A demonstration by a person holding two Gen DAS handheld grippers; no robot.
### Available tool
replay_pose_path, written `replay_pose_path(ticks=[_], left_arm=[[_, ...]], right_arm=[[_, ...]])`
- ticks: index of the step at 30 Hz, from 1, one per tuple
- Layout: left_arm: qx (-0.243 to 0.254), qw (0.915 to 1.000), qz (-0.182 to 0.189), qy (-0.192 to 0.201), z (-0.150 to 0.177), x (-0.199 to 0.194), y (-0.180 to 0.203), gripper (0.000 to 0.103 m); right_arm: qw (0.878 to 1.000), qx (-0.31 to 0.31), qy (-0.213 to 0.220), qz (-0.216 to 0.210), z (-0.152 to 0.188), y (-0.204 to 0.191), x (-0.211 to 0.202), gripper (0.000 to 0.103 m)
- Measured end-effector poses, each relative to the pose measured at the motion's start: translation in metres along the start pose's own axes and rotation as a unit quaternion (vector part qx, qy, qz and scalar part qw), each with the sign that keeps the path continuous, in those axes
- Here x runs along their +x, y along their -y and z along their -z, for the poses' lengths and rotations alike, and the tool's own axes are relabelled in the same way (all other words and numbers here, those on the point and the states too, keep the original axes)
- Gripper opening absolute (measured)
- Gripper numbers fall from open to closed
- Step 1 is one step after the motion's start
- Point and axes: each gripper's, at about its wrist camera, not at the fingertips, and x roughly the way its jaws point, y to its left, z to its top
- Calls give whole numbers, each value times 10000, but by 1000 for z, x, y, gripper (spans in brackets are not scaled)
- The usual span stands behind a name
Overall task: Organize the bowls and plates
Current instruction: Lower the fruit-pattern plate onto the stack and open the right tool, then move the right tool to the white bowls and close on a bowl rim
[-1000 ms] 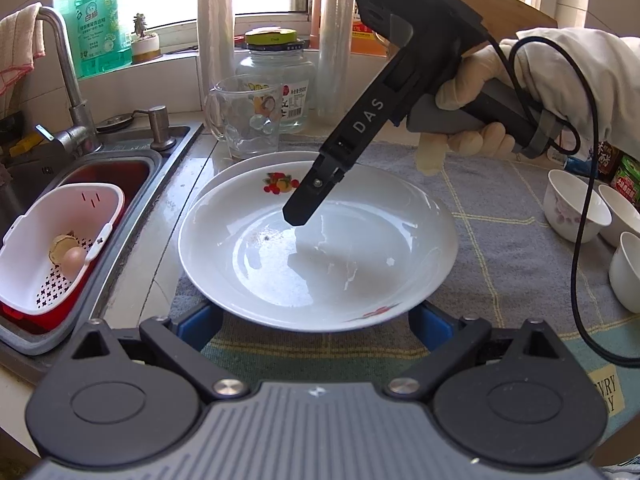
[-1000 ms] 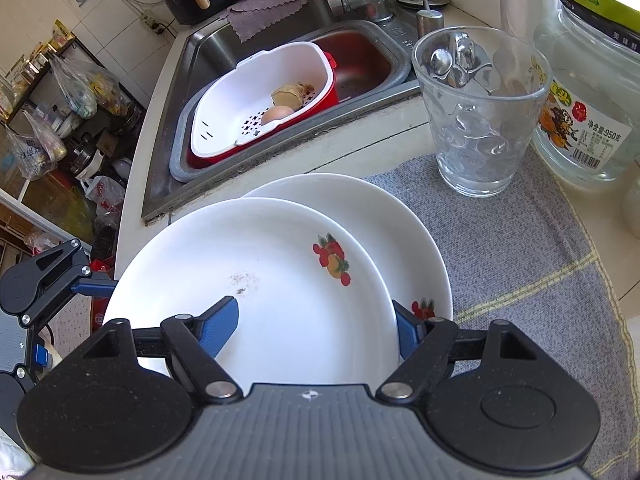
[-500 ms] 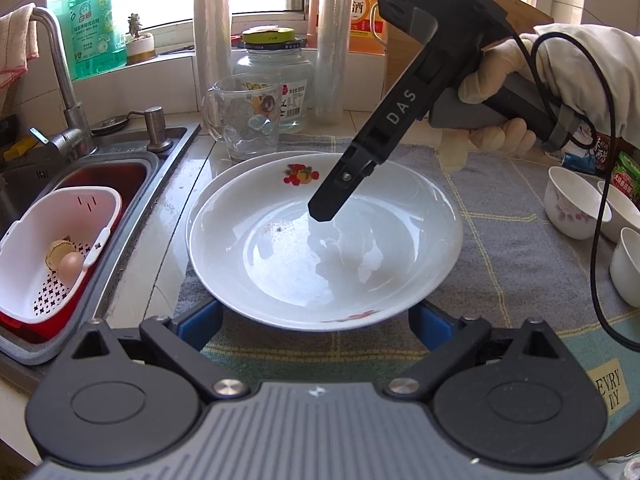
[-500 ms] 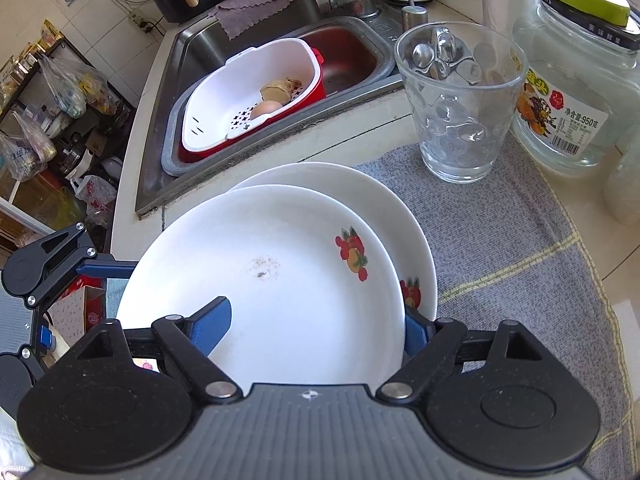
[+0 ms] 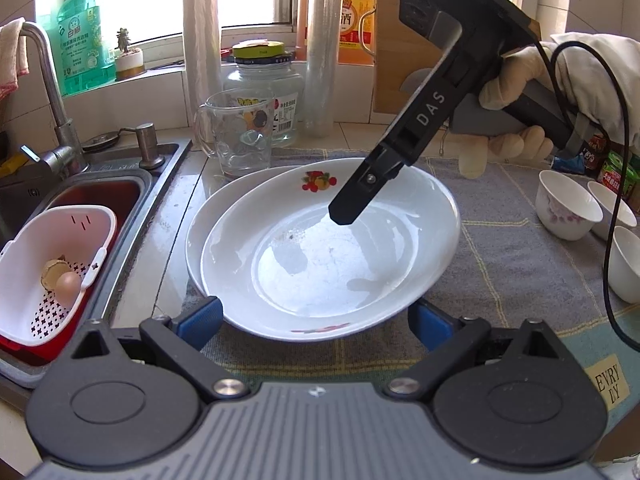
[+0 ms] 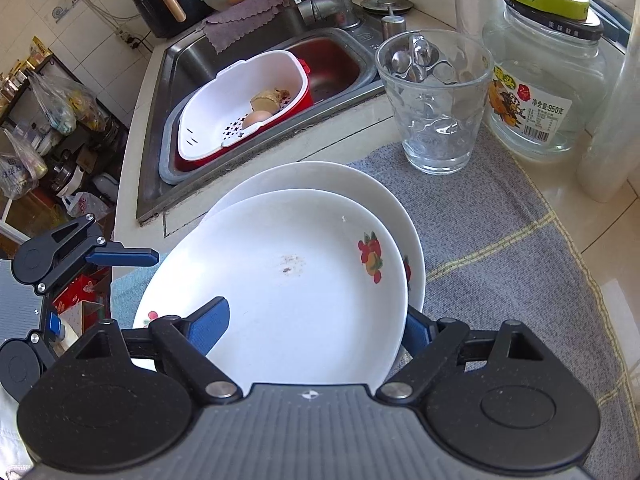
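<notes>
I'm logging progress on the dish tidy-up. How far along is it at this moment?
Done: one white fruit-print plate lies on a second white plate, stacked off-centre on the grey cloth. In hand: the right claw is opening, its fingers either side of the top plate's rim; the left claw is open near the stack. Left: three small white bowls sit unstacked.

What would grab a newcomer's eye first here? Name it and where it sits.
Two stacked white plates: the top plate with a fruit print lies off-centre on the lower plate, on the grey mat beside the sink. The right gripper straddles the top plate's rim, jaws opening; small white bowls wait at the mat's far side.
</notes>
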Motion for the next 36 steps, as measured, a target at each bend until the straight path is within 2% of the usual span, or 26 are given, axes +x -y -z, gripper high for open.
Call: replay_pose_path(ticks=[11, 15, 17, 21, 25, 27, 31, 36], left_arm=[[131, 9998, 164, 0, 1, 4, -5, 99], [198, 9996, 206, 26, 0, 5, -6, 99], [244, 9995, 215, 24, 0, 7, -7, 99], [326, 9991, 285, 23, 0, 7, -8, 99], [425, 9985, 336, 40, 1, 6, -6, 99], [506, 9981, 338, 110, 1, 4, -5, 99], [692, 9967, 329, 268, 1, 0, -3, 100], [933, 9938, 403, 444, 2, -3, -1, 101]], right_arm=[[9996, 179, 108, 183, 11, -6, -11, 93], [9990, 233, 59, 381, 18, -9, -11, 94], [9990, 291, 107, 334, 22, -10, -12, 95], [9985, 278, 229, 408, 26, -18, -16, 102], [9972, 212, 400, 602, 32, -32, -20, 103], [9948, 229, 530, 835, 36, -41, -22, 103], [9822, 262, 890, 1631, 49, -61, -22, 103], [9559, 496, 1502, 2476, 73, -88, -20, 103]])
